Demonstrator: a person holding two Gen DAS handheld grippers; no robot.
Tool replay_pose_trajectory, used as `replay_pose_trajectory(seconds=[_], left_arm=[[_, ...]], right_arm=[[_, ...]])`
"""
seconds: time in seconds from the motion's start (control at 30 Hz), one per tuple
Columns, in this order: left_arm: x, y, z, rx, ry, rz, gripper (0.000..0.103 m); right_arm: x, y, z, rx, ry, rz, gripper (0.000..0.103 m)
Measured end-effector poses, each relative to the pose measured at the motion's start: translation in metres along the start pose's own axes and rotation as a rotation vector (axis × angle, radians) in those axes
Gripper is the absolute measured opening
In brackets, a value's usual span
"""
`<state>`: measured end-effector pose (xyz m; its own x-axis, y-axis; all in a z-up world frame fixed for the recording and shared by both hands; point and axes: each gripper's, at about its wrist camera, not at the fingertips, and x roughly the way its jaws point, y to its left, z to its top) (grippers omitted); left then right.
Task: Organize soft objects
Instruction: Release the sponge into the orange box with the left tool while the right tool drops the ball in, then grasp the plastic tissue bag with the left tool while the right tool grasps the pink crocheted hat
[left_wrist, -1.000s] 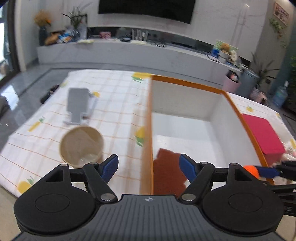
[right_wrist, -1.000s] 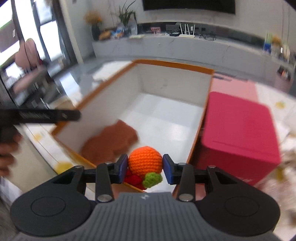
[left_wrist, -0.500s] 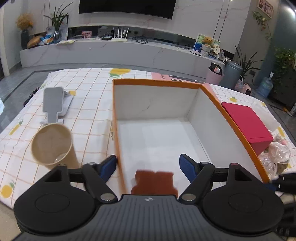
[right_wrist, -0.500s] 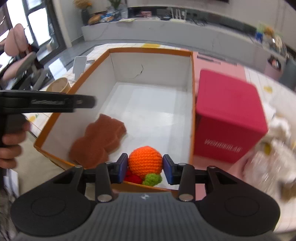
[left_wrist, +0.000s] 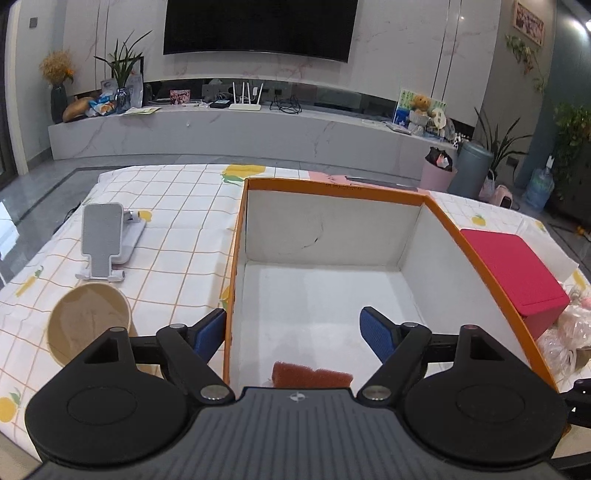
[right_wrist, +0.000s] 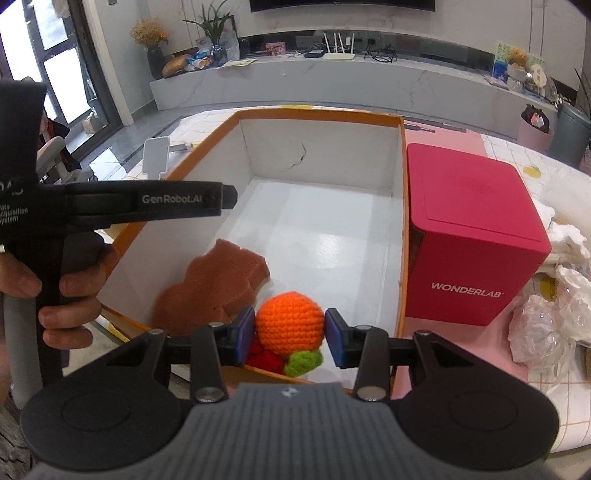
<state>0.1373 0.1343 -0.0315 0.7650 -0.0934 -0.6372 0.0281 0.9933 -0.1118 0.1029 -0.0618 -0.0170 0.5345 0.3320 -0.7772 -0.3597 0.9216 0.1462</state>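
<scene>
right claw (right_wrist: 289, 334) grips crochet orange (right_wrist: 290, 321); red box (right_wrist: 474, 236): "WONDERLAB"; handle: "GenRobot.AI"

Checked tablecloth (left_wrist: 177, 236) carries orange box (left_wrist: 332, 184), red box (right_wrist: 476, 236), cup (left_wrist: 88, 325), phone stand (left_wrist: 105, 236).

1 paper cup (left_wrist: 88, 325); 1 phone stand (left_wrist: 105, 236) (beyond cup); 1 red box (right_wrist: 476, 236) marked WONDERLAB; crumpled plastic bags (right_wrist: 546, 321).
</scene>
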Motion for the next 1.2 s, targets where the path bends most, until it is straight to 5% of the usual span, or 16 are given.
replay_pose_trajectory(seconds=[0.13, 0.23, 0.43, 0.63, 0.93, 1.2], left_arm=[[-0.006, -0.008, 0.003, 0.095, 0.031, 0.107, 0.086], [-0.029, -0.009, 0.005, 0.109, -0.042, 0.182, 0.091], [-0.048, -0.005, 0.013, 0.108, -0.078, 0.213, 0.092], [-0.041, 0.003, 0.014, 0.066, -0.046, 0.190, 0.092], [-0.061, 0.000, 0.020, 0.065, -0.115, 0.225, 0.093], [-0.076, -0.020, 0.020, 0.067, -0.075, 0.163, 0.094]], right_arm=[[0.008, 0.001, 0.014, 0.048, 0.032, 0.019, 0.041], [0.021, 0.001, 0.030, 0.049, 0.045, 0.020, 0.041], [0.045, 0.008, 0.032, 0.090, 0.151, 0.051, 0.042], [0.044, 0.006, 0.022, 0.118, 0.174, 0.086, 0.058], [0.000, 0.012, 0.032, 0.044, 0.066, 0.086, 0.071], [-0.070, -0.011, 0.029, 0.023, -0.081, 0.036, 0.082]])
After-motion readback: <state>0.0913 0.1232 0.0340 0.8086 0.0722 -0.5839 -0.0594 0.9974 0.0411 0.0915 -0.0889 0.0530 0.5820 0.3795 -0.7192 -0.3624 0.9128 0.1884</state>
